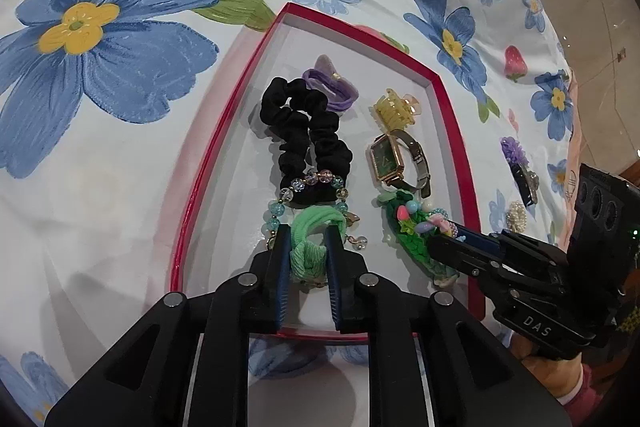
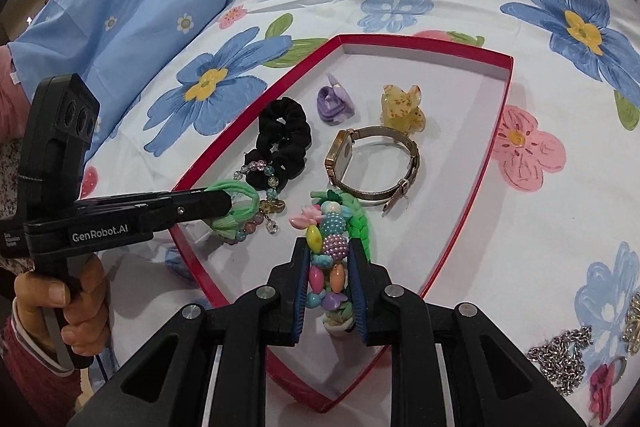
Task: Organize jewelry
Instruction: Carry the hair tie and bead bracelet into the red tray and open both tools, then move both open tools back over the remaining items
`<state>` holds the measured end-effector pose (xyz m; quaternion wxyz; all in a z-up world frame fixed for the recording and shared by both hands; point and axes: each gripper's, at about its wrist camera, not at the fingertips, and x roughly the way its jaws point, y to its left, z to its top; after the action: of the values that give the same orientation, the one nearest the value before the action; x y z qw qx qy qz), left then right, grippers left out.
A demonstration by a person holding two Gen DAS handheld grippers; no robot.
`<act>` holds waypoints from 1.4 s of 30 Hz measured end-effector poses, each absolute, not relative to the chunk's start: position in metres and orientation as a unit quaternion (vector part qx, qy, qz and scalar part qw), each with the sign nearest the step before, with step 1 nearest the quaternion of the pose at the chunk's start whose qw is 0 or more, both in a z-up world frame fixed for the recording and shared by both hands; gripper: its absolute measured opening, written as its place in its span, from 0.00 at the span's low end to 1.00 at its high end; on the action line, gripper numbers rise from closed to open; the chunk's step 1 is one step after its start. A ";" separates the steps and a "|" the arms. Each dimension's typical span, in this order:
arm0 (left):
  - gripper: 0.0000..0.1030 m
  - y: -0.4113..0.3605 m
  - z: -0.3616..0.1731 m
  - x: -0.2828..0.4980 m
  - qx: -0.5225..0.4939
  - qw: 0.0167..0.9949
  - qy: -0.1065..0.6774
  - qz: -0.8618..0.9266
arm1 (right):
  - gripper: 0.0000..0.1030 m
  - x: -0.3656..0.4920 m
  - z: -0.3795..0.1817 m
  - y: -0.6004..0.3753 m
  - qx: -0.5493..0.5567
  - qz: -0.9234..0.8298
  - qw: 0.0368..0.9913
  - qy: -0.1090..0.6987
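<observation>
A red-rimmed white tray lies on the floral sheet. My left gripper is shut on a light green hair tie low over the tray's near left part. My right gripper is shut on a green braided band covered in colourful beads beside it. In the tray lie a black scrunchie, a bead bracelet, a purple hair tie, a yellow claw clip and a gold watch.
Outside the tray, right of it in the left wrist view, lie a purple flower clip and a pearl piece. Silver chains and a dark red piece lie at the right wrist view's lower right. A blue pillow sits far left.
</observation>
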<state>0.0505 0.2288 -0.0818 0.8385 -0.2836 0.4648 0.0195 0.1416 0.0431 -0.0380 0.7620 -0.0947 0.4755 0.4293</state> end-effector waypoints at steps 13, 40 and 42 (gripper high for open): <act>0.23 0.227 -0.076 0.047 -0.281 0.839 0.465 0.031 | 0.23 0.141 -0.037 0.040 -0.086 0.430 0.761 0.477; 0.50 0.172 -0.030 0.028 -0.262 0.861 0.436 0.009 | 0.44 0.127 0.013 -0.086 0.031 0.374 0.823 0.427; 0.52 0.162 -0.027 0.029 -0.256 0.862 0.437 0.002 | 0.46 0.127 0.014 -0.104 0.038 0.359 0.830 0.426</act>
<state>0.0293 0.1616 -0.0268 0.8621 -0.2559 0.4374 0.0016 0.1268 -0.1038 0.0137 0.8296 0.0383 0.4256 0.3594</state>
